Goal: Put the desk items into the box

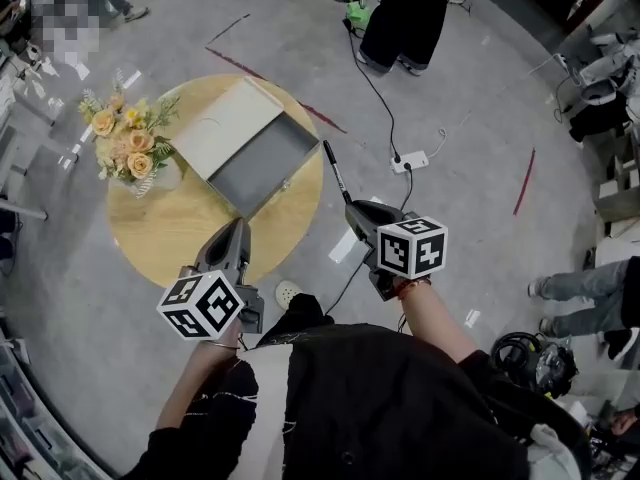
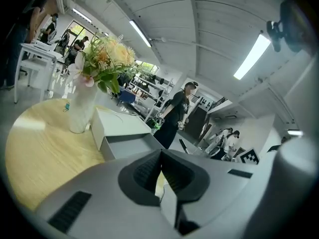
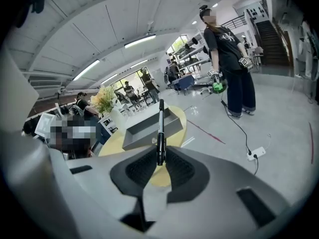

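Observation:
An open grey box (image 1: 265,158) with its pale lid (image 1: 225,123) folded back lies on a round wooden table (image 1: 170,233). My right gripper (image 1: 350,208) is off the table's right edge, shut on a black pen (image 1: 335,173) that sticks out towards the box. In the right gripper view the pen (image 3: 160,128) stands upright between the pads of the right gripper (image 3: 160,158), with the box (image 3: 149,128) beyond it. My left gripper (image 1: 240,225) is over the table's near edge, shut and empty. From the left gripper (image 2: 160,156) the box (image 2: 130,143) lies just ahead.
A vase of peach and yellow flowers (image 1: 125,138) stands on the table's left side, next to the lid. On the floor to the right lie a white power strip (image 1: 410,161) and its black cable. A person in black (image 1: 405,18) stands beyond the table.

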Demonstrator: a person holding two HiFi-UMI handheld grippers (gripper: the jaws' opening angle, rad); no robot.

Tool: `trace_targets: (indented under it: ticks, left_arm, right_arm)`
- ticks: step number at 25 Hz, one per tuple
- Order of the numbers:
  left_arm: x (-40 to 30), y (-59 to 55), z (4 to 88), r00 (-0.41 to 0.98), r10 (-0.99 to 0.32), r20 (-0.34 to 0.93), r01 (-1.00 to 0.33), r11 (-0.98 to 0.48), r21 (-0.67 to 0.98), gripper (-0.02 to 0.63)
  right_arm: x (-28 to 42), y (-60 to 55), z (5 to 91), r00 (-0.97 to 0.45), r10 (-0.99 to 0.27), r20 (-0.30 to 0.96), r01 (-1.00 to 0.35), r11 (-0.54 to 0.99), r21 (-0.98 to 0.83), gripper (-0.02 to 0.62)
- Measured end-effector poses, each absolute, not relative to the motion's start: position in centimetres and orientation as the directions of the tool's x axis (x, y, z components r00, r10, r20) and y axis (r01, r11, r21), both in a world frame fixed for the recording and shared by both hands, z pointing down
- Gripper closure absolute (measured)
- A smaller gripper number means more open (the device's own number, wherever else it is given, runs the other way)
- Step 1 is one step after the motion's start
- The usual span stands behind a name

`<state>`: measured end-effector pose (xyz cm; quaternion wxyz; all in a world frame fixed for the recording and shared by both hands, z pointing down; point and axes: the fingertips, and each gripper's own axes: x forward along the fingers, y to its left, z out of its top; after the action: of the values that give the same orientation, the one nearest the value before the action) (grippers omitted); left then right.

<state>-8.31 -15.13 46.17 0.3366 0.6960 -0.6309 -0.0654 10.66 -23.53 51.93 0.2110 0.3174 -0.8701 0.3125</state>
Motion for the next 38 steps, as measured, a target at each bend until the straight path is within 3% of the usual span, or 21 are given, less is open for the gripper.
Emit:
trace_targets:
  ticks: [10, 22, 30, 38]
  left_arm:
    - [-15.0, -17.8, 45.3, 0.102, -0.944, 0.314, -0.832, 0.092, 0.546, 0.597]
    - [-21.4, -15.4, 44.0, -0.061, -0.963, 0.262, -0.808, 0.202, 0.554, 0.597]
    - [-24.0, -11.3, 43.8, -0.190, -0.950, 0.247, -0.774, 0.300, 0.558, 0.597]
    - [-26.5, -7.1, 44.2, -0.306, -0.919, 0.250, -0.724, 0.395, 0.565, 0.597]
  right_arm:
    - [4.4, -28.7, 50.9, -0.734, -0.376, 0.565, -0.639, 0.665, -0.387, 0.532]
    - [-0.4, -28.6, 53.1, -0.719, -0.198, 0.666, -0.532, 0.773, -0.345, 0.532]
    - [-1.2, -27.5, 55.2, -0.620, -0.081, 0.781, -0.384, 0.899, -0.212, 0.532]
    - [-3.4, -26.6, 56.0, -0.500, 0.021, 0.866, -0.148, 0.983, -0.109, 0.532]
